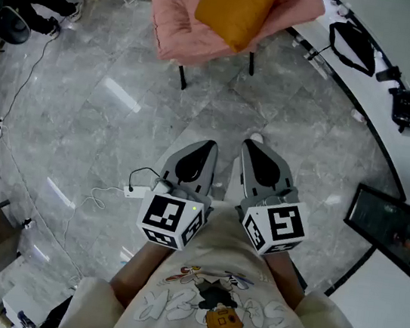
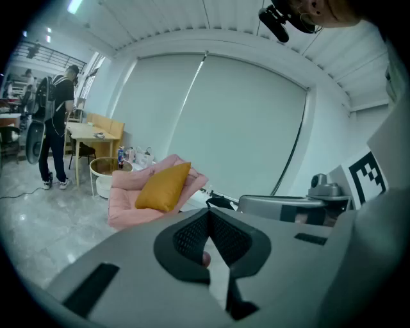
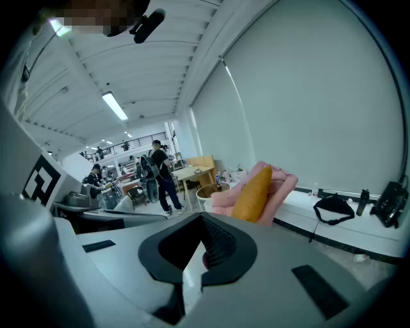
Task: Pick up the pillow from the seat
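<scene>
- Left gripper: jaws clenched tip to tip in the left gripper view, nothing gripped between them. Held low in front of the person's torso, nose tilted slightly down.
- Right gripper: jaws likewise clenched and empty in the right gripper view. It sits just beside the left gripper, the two side by side and apart.
- Pillow: mustard yellow, leaning upright against the back of the pink chair. It rests on the seat, untouched.
- Relation: the pillow lies well ahead of both sets of jaws, across an open stretch of grey marble floor. In each gripper view it shows above and beyond the closed tips, with no contact.
- Surroundings: a black bag lies on the white ledge right of the chair; a white power strip lies on the floor near the left gripper.
</scene>
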